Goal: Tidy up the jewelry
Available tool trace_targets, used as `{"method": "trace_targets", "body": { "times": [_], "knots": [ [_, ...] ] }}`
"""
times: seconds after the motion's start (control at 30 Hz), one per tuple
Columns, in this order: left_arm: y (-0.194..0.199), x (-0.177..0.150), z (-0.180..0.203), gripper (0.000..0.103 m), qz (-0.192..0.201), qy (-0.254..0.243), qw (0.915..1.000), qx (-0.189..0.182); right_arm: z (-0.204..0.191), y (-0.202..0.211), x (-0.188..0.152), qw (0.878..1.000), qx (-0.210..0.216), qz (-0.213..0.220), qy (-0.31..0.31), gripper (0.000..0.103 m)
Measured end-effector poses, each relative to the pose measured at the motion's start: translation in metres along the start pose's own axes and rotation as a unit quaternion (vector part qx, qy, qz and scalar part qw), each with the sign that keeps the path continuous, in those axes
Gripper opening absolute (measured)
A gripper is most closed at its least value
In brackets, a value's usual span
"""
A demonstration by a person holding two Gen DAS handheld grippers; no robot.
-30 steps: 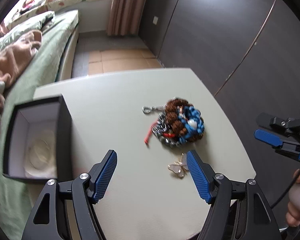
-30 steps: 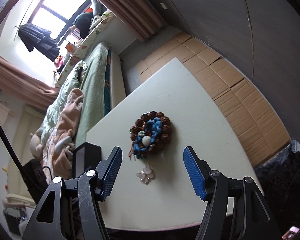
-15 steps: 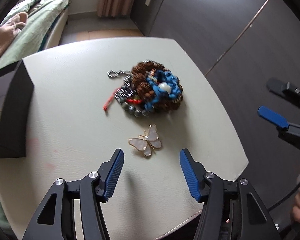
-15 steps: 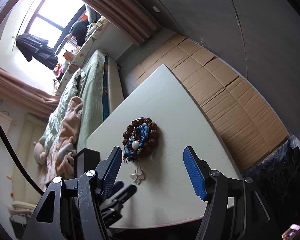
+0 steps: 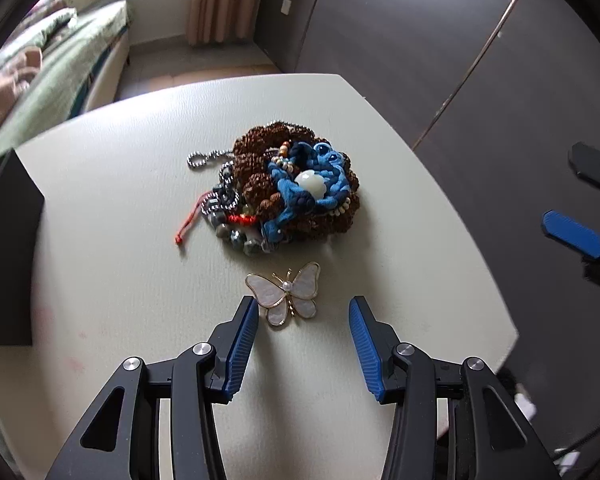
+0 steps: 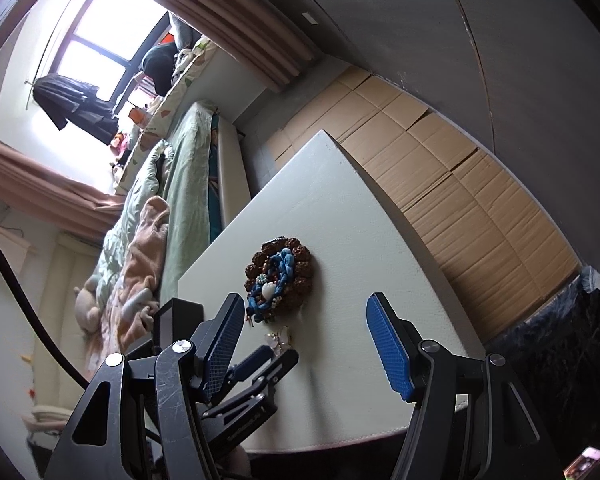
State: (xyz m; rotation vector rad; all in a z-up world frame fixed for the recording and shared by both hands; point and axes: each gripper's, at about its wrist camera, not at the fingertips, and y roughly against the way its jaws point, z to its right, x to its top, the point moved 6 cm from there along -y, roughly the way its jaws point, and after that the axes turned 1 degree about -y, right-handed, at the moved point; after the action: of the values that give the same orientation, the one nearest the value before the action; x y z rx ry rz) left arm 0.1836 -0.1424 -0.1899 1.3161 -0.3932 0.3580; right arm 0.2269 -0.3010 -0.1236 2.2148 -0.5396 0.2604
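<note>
A butterfly brooch [image 5: 287,292] with pearly wings lies on the pale table [image 5: 120,220], just ahead of my open left gripper [image 5: 303,310], partly between the fingertips. Behind it is a tangled pile of jewelry [image 5: 288,188]: brown bead bracelet, blue cord with a white stone, metal chain, red string. A black jewelry box [image 5: 8,256] stands at the left edge. My right gripper [image 6: 306,318] is open and empty, off the table's right side. In its view the pile [image 6: 280,278], the brooch [image 6: 279,338] and the box [image 6: 176,320] show, with the left gripper's fingers [image 6: 256,360] by the brooch.
A bed [image 5: 68,56] with green bedding lies left of the table. Dark wardrobe doors [image 5: 440,40] stand behind and to the right. The table's right edge [image 5: 484,264] is near the right gripper. Cardboard [image 6: 440,184] covers the floor.
My left gripper has moved forward and down toward the butterfly brooch, which now sits at its fingertips. The box has slid to the left edge of its view. The right gripper barely moved.
</note>
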Motion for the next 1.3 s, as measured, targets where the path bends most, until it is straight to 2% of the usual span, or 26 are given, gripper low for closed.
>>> {"method": "trace_targets", "body": {
  "times": [0.23,0.43,0.63,0.73,0.87,1.17,1.3],
  "knots": [
    [-0.006,0.005,0.003,0.049,0.012,-0.023,0.9989,0.04,0.0,0.001,0.0,1.0,0.0,0.0,-0.001,0.064],
    [-0.011,0.011,0.004,0.05,0.023,-0.02,0.998,0.056,0.003,0.002,0.0,1.0,-0.002,0.001,-0.004,0.064],
    [-0.013,0.013,0.006,0.05,0.031,-0.039,0.9956,0.079,0.003,-0.004,-0.003,1.0,-0.005,-0.008,0.001,0.064],
    [-0.012,0.015,0.002,0.043,0.036,-0.037,0.9953,0.082,0.002,-0.008,-0.005,1.0,-0.005,-0.013,0.001,0.064],
    [-0.008,0.017,-0.007,0.043,0.029,-0.024,0.9971,0.066,0.0,-0.017,-0.008,1.0,0.003,-0.025,-0.003,0.064],
    [0.026,0.029,-0.031,0.043,0.058,0.01,0.9972,0.046,-0.015,-0.04,-0.015,0.999,0.028,-0.038,-0.006,0.064],
    [0.039,0.033,-0.039,0.043,0.068,0.024,0.9966,0.039,-0.024,-0.053,-0.018,0.998,0.04,-0.044,-0.011,0.054]
  ]
}}
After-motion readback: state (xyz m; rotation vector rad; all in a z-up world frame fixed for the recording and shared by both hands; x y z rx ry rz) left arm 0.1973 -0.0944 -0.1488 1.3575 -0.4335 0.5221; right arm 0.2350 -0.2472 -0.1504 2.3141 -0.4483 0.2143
